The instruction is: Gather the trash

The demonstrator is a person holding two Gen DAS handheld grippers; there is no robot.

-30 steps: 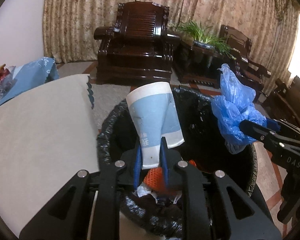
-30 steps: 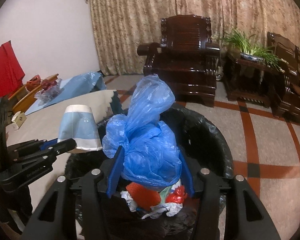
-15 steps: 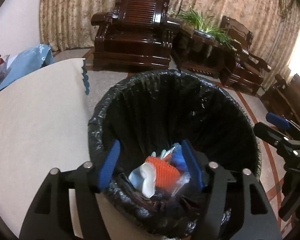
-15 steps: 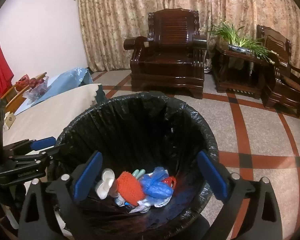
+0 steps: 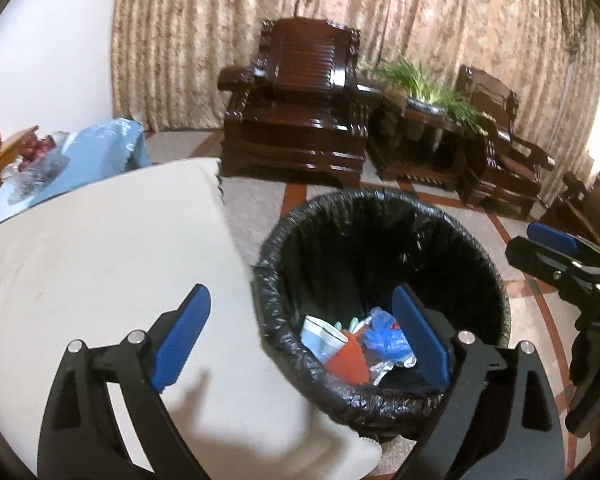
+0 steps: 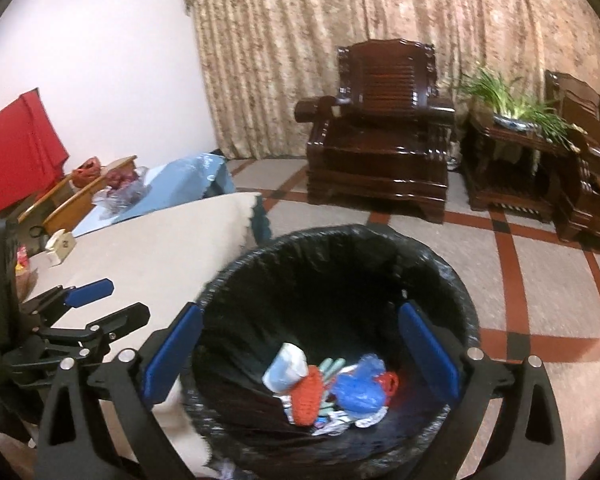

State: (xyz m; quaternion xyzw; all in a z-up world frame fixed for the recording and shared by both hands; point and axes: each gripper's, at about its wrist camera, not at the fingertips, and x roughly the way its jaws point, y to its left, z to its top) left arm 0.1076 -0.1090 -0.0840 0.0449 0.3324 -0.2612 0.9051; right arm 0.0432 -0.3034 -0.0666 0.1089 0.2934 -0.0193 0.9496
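A bin with a black liner (image 5: 480, 248) (image 6: 456, 280) stands on the floor beside the table. Inside lie a blue and white paper cup (image 5: 320, 334) (image 6: 286, 366), a blue plastic bag (image 5: 384, 338) (image 6: 358, 390), a red mesh piece (image 5: 348, 362) (image 6: 308, 396) and other scraps. My left gripper (image 5: 300, 336) is open and empty, held over the table edge and the bin's left rim. My right gripper (image 6: 300, 352) is open and empty above the bin. Each gripper shows in the other's view, the right one (image 5: 556, 256) and the left one (image 6: 100, 304).
A table with a cream cloth (image 5: 100, 260) (image 6: 152, 248) lies left of the bin. A blue cloth with bagged items (image 5: 80, 152) is at its far end. Dark wooden armchairs (image 5: 304, 120) (image 6: 384, 132) and a plant stand (image 6: 512, 144) line the curtain wall. Tiled floor lies to the right.
Both grippers opened and dropped the paper cup and the blue bag into the bin. Since then both have pulled back and the left has swung left over the table.
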